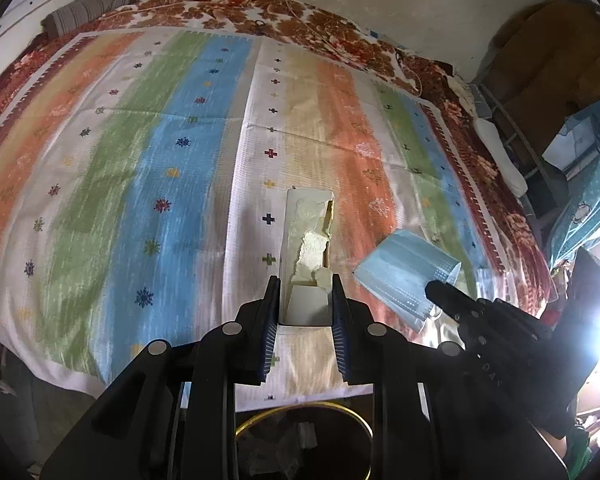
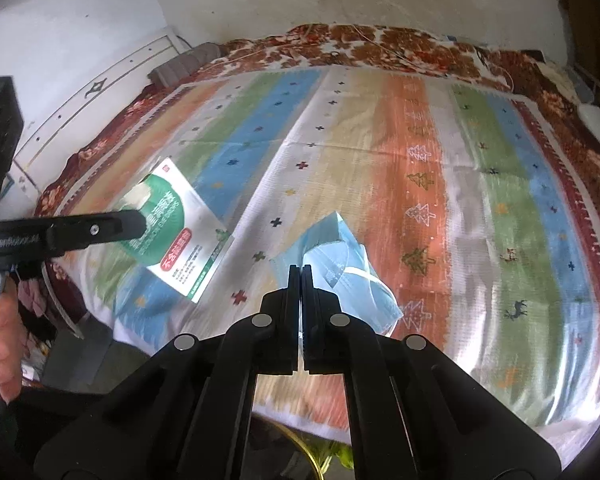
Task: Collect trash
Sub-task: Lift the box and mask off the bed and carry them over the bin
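Observation:
My left gripper [image 1: 305, 286] is shut on a torn white cardboard box [image 1: 309, 248], held over the near edge of the bed; in the right wrist view the box [image 2: 180, 224] shows its green and white printed face, with the left gripper [image 2: 138, 222] on it. My right gripper [image 2: 301, 270] is shut on a crumpled blue face mask [image 2: 340, 264], held above the striped blanket. In the left wrist view the mask [image 1: 404, 276] hangs from the right gripper [image 1: 436, 290] just right of the box.
A striped blanket [image 1: 160, 160] covers the bed, with a red floral blanket [image 1: 300, 16] beneath it. A dark bin with a gold rim [image 1: 304, 436] stands on the floor below the bed edge, under the left gripper. Clutter and a teal bag [image 1: 588, 192] sit at right.

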